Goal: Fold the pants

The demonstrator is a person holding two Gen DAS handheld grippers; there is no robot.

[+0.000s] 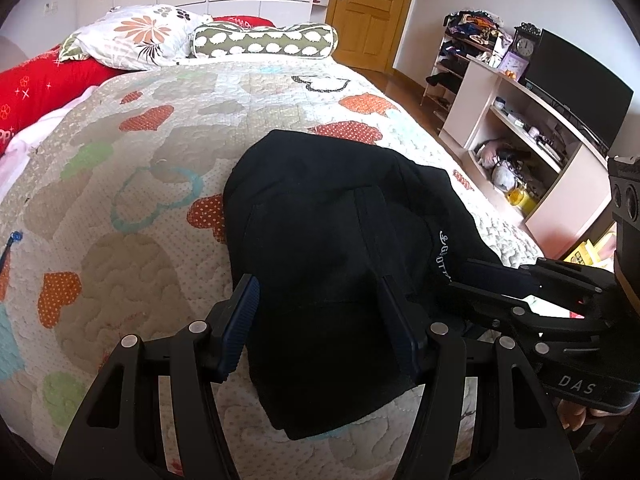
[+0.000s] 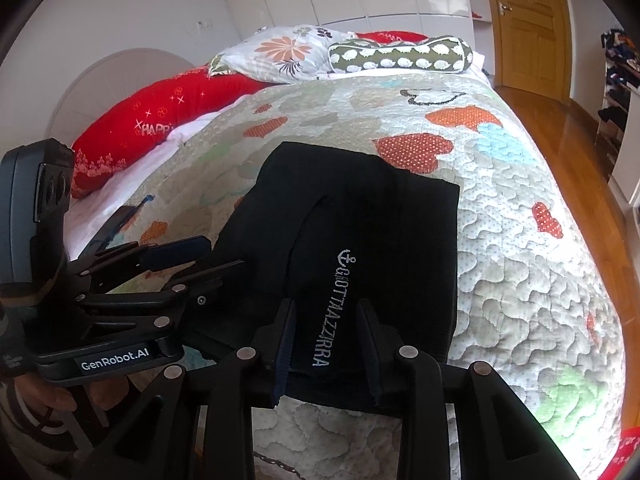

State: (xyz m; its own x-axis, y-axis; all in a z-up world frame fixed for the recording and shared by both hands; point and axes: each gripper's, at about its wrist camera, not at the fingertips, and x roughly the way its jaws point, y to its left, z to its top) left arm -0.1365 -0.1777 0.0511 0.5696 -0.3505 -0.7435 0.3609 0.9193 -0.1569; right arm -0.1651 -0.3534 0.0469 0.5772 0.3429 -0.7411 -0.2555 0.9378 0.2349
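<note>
Black pants (image 1: pixel 332 240) lie folded in a compact bundle on the quilted bedspread (image 1: pixel 140 208); white lettering shows on one leg (image 2: pixel 332 312). My left gripper (image 1: pixel 316 300) is open, its fingers straddling the bundle's near edge. My right gripper (image 2: pixel 328 320) is open too, fingers either side of the lettered leg's near end. Each gripper shows in the other's view: the right one (image 1: pixel 500 280) at the bundle's right side, the left one (image 2: pixel 192 256) at its left side.
Pillows (image 1: pixel 132 40) and a red cushion (image 1: pixel 40 84) lie at the bed's head. A shelf unit with a TV (image 1: pixel 576 92) stands to the right across wooden floor (image 2: pixel 560 128). A wooden door (image 1: pixel 368 8) is behind.
</note>
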